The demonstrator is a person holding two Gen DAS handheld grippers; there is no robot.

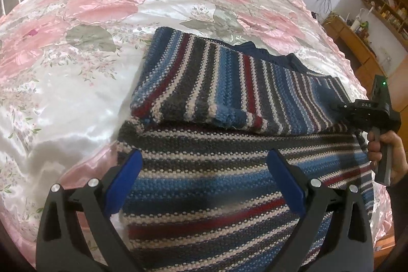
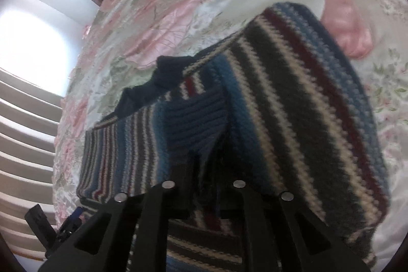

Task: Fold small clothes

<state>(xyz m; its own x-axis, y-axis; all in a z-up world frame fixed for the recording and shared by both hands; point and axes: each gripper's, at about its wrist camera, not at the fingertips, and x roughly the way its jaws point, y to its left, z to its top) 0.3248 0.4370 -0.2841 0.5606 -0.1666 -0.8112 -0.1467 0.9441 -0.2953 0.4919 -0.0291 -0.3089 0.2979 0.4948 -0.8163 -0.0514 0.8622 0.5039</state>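
While partly folded on the bed (image 1: pixel 76 83), striped sweater (image 1: pixel 229 98) judged soft, thick, floppy | left gripper (image 1: pixel 204 170) spread, empty, above near hem | right gripper (image 2: pixel 204 167) clamped on sweater's ribbed edge | grip doubled edges.

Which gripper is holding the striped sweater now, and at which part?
The right gripper seems shut on the striped sweater, at the blue ribbed edge. The left gripper is open and holds nothing.

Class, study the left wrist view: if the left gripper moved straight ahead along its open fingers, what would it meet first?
Most likely the striped sweater: the left gripper is open, its fingers straddling the knit, with the folded-over layer just beyond. Depth is uncertain.
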